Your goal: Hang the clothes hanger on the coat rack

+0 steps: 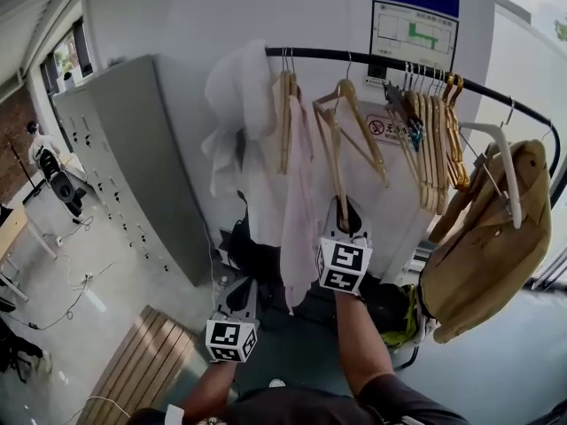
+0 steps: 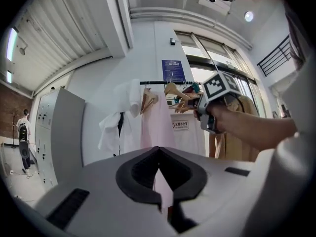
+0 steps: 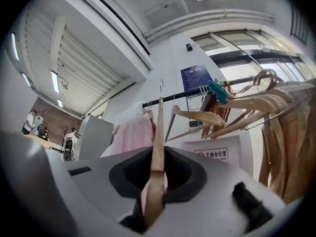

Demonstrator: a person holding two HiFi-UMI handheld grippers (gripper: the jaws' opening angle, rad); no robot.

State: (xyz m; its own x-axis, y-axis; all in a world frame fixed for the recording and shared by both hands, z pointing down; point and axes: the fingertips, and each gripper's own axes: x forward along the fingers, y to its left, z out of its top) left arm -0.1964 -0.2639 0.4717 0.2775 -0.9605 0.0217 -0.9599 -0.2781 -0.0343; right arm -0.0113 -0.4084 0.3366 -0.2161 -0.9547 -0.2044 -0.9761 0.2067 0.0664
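Note:
A black curved rail [image 1: 390,60] runs along the top of the coat rack. My right gripper [image 1: 342,218] is raised below it, shut on the lower part of a wooden hanger [image 1: 354,122]. The hanger's metal hook reaches up to the rail; I cannot tell whether it rests on it. In the right gripper view the hanger [image 3: 158,132] stands upright between the jaws of the right gripper [image 3: 157,168], with the rail [image 3: 177,96] behind. My left gripper [image 1: 243,292] hangs lower left, away from the rack. The left gripper [image 2: 158,154] is shut with nothing in it.
On the rail hang a white garment [image 1: 237,104], a pink garment [image 1: 298,193], several wooden hangers [image 1: 434,140] and a tan coat [image 1: 487,246]. A grey locker [image 1: 133,166] stands left, a slatted wooden bench [image 1: 146,366] low left. A person [image 1: 40,144] stands far back left.

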